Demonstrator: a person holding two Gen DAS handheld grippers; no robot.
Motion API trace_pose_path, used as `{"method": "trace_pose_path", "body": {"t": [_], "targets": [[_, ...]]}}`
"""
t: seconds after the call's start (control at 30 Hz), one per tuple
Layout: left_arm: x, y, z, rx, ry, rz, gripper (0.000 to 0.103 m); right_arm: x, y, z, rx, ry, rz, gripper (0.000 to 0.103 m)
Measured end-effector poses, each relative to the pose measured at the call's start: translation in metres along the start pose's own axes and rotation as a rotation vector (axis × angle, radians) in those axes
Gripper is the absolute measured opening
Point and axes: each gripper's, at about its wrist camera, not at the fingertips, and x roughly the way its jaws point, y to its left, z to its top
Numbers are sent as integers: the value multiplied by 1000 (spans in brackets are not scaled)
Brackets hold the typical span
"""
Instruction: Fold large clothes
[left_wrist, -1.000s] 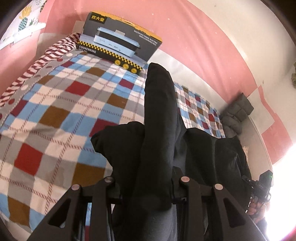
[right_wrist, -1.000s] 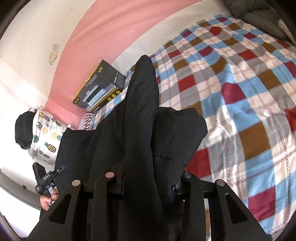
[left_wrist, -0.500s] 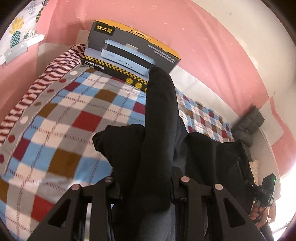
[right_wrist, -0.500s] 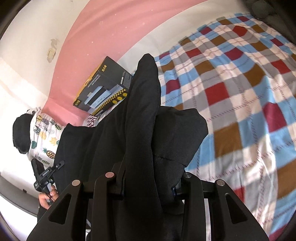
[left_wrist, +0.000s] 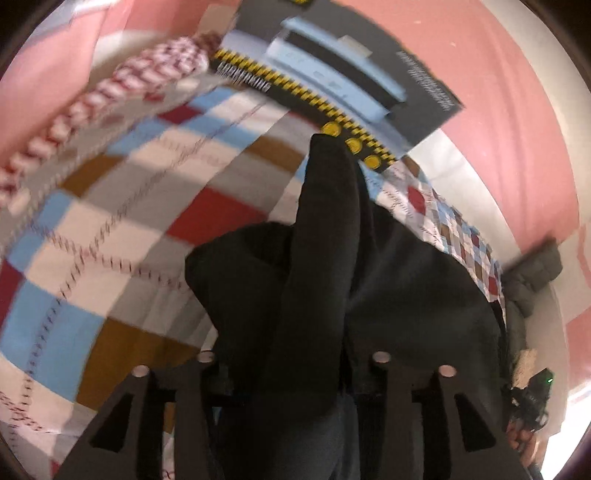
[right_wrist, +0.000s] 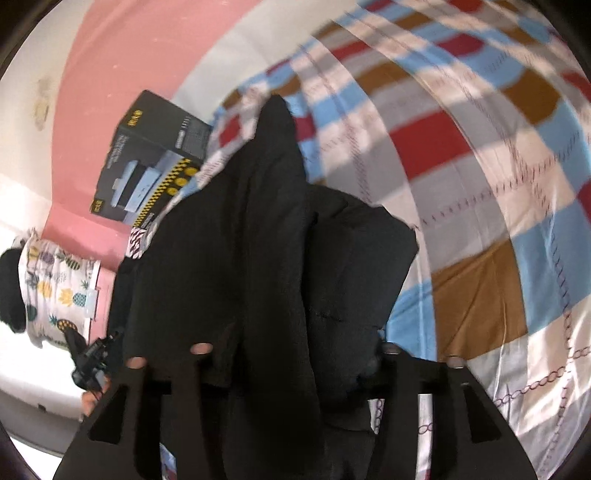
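A black garment (left_wrist: 325, 280) hangs bunched between the two fingers of the left gripper (left_wrist: 295, 373) above a bed spread with a checked quilt (left_wrist: 122, 236) of red, blue, brown and grey squares; the jaws are opening, the cloth is between them, and whether the pads press on it cannot be told because the fabric hides them. In the right wrist view the same dark cloth fills the gap of the right gripper (right_wrist: 295, 365), whose jaws are likewise opening, with the fabric draped over them and its folds spilling toward the near edge of the bed. At the far side of the quilt, against a pink wall (left_wrist: 509, 96), leans a black-and-yellow appliance box (left_wrist: 354, 74). A pineapple-print cloth (right_wrist: 55, 291) shows at the left edge of the right wrist view.
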Motion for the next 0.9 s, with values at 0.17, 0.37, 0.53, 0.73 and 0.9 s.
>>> {"method": "trace_pose_path", "body": {"t": [0.17,0.37,0.53,0.73,0.9], "targets": [[3,7,-5,-12,0,-21,61,3,-14,-4,43,11,-1,69],[-43,13,-8,-32,-60,-21,60,-36,-5,-6,-41,-71,-133,70],[-71,-2,-4,-12,-155,-21,59,-63,23,4,-137,-232,-226,70],[-22,-41,-1,123,-123,74,59,2,55,12,-272,-137,-299,42],[-3,-31,0,123,-96,160,59,13,46,13,-261,-126,-346,41]]}}
